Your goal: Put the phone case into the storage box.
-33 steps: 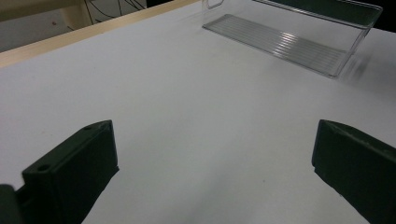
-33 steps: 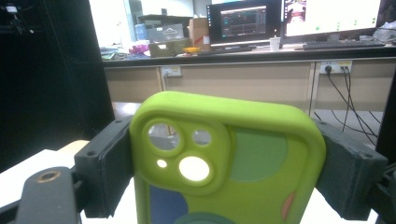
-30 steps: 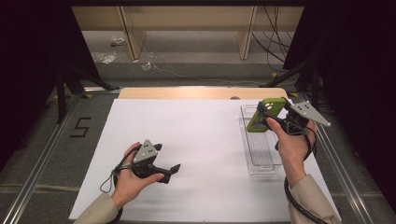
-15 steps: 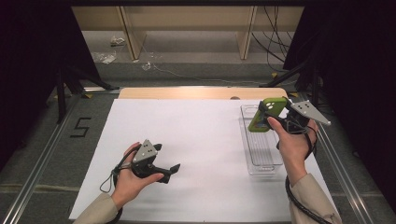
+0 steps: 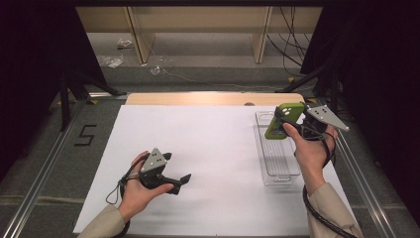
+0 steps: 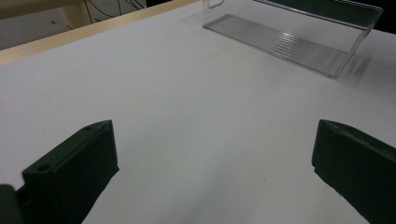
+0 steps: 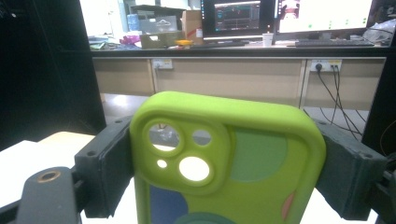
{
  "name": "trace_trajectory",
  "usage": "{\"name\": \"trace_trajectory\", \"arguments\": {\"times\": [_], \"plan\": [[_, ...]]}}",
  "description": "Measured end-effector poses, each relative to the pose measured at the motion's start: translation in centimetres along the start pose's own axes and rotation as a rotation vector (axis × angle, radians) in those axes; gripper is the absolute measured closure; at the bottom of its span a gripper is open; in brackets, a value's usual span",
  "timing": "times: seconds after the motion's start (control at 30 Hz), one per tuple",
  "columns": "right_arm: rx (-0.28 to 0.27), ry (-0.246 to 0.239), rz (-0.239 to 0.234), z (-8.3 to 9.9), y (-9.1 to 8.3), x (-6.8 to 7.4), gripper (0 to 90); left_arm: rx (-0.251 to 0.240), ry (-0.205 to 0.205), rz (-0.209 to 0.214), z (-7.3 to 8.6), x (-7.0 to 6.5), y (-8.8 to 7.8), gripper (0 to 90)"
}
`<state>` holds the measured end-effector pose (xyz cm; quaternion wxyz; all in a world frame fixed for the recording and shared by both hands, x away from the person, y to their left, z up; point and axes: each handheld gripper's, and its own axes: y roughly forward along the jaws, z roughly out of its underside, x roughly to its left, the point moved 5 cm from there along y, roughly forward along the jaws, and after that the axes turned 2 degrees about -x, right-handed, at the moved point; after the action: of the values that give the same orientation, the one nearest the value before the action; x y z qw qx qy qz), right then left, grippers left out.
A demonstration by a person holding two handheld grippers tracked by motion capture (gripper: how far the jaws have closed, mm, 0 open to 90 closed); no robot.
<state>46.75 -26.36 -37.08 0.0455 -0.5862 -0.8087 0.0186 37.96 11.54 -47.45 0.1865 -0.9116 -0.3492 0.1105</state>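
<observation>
My right gripper is shut on a lime-green phone case, lifted above the far end of a clear plastic tray at the table's right. In the right gripper view the phone case stands upright between the two black pads, which press on its sides; its camera cut-outs face the lens. At the front left my left gripper rests low on the white sheet, open with nothing between its fingers. In the left gripper view the fingers stand wide apart over bare white sheet.
The clear tray has a ribbed floor and nothing in it. A wooden strip runs along the table's far edge. Metal rails flank the table, and a "5" is marked on the floor at left.
</observation>
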Motion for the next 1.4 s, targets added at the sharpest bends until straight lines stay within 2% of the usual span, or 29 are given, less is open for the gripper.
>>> {"name": "trace_trajectory", "arguments": {"times": [1.4], "plan": [[0.052, -0.025, 0.026, 0.6, 2.8, -0.8, 16.9, -0.001, -0.002, 0.005, 0.0, 0.0, 0.1, 0.0]]}}
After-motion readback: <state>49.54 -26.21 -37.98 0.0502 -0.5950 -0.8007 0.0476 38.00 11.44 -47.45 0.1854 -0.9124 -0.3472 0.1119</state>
